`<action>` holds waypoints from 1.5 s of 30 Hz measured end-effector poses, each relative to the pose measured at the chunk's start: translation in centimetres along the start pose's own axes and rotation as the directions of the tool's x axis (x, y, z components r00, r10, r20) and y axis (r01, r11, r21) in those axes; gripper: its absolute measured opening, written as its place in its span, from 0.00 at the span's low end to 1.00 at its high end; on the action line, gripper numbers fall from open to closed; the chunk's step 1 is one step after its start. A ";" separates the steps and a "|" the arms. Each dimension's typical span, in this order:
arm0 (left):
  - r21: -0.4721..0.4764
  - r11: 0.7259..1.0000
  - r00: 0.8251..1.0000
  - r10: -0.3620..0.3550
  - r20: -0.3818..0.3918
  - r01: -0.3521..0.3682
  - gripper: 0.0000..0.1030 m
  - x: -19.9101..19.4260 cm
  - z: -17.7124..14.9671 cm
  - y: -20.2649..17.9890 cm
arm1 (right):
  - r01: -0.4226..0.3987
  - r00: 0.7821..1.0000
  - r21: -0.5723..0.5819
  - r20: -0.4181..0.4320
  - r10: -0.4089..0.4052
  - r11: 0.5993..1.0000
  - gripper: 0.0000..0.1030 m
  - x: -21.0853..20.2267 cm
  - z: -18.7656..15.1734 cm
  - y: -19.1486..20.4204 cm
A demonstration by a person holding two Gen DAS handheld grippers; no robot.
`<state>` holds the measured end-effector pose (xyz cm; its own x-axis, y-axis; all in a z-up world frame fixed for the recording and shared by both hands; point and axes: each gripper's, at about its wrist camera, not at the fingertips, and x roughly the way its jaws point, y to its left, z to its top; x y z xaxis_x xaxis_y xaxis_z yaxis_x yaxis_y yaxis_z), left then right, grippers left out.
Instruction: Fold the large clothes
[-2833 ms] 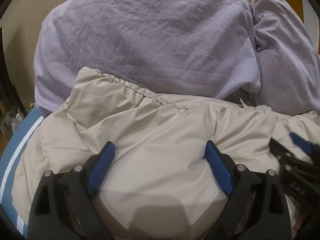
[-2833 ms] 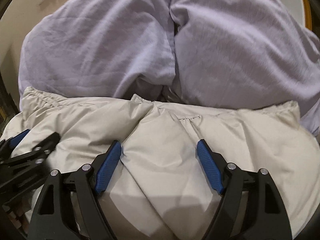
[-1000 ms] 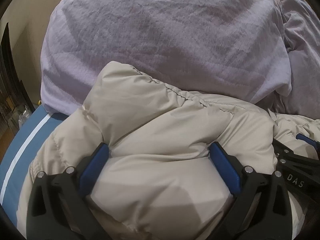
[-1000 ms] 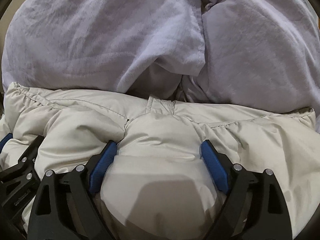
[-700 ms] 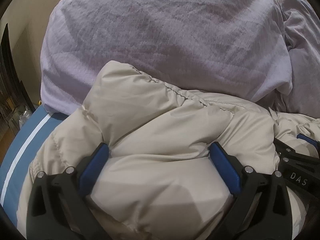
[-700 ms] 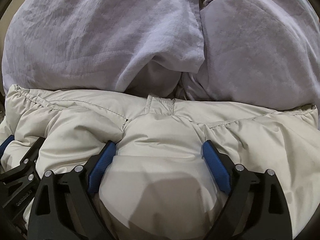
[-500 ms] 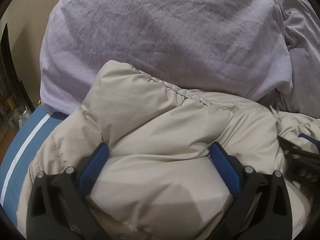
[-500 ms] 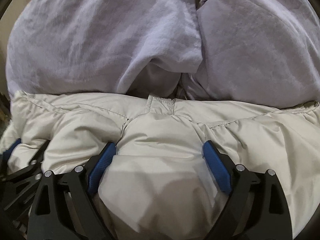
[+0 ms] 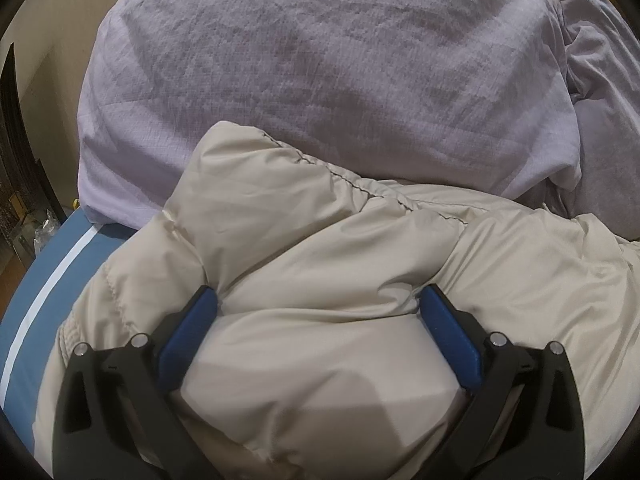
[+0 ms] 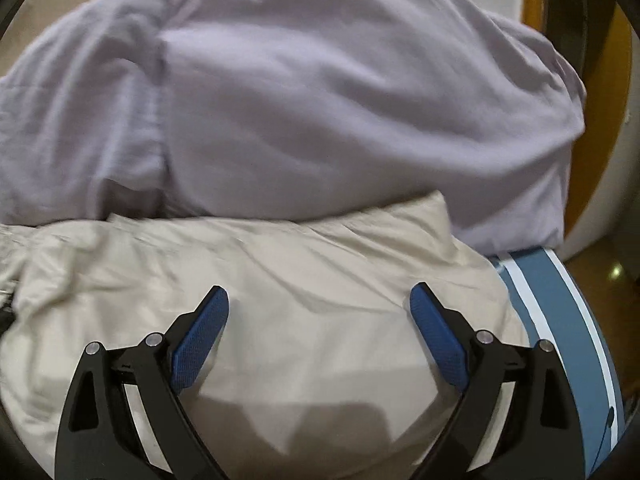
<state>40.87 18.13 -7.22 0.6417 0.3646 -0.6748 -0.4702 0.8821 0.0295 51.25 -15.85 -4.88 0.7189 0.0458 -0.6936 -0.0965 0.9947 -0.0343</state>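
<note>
Beige, padded, matt-shelled: one puffer jacket [image 9: 360, 280], lying bunched across a bed, its stitched hem edge up against the pillows.

Left gripper [image 9: 318, 314]: black frame, blue pads [image 9: 188, 328]. Jaws stand wide, yet a thick fold of the jacket bulges between them and both pads press into it, creasing the fabric at each side; clamped on the jacket.

Right gripper [image 10: 318, 312]: same make, blue pads [image 10: 200, 336]. Jaws have just been opening and stand spread. Jacket cloth lies flat below and between them; the pads show clear of it, pressing on nothing. This view is blurred.

Lavender pillows [image 9: 320, 68]: two, side by side at the head of the bed, crumpled cases, directly behind the jacket and touching its far edge.

Blue sheet [image 10: 560, 320] with a white stripe: bare at the jacket's outer ends, seen at the left edge in the left view and the right edge in the right view.

Wooden frame [image 10: 624, 80], yellow-brown: at the far right, beyond the pillows.
</note>
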 end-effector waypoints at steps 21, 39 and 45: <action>0.002 1.000 1.000 0.007 0.000 -0.007 0.98 -0.1 0.1 0.0 | -0.018 0.998 0.017 -0.053 0.018 1.000 0.99 6.7 -1.6 -3.2; 0.007 1.000 1.000 0.000 -0.001 0.000 0.98 -0.1 0.0 0.2 | -0.023 0.998 0.033 -0.062 0.025 0.999 0.99 7.2 -1.2 -4.3; 0.055 0.998 1.000 0.013 0.009 -0.013 0.98 -4.5 -1.7 1.5 | -0.050 0.998 0.120 -0.023 0.053 0.992 0.99 1.1 -2.9 -7.2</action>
<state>36.23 17.29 -5.41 0.6409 0.3786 -0.6678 -0.4449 0.8921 0.0788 50.72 -23.22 -7.51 0.6971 0.0961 -0.7105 -0.0490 0.9951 0.0864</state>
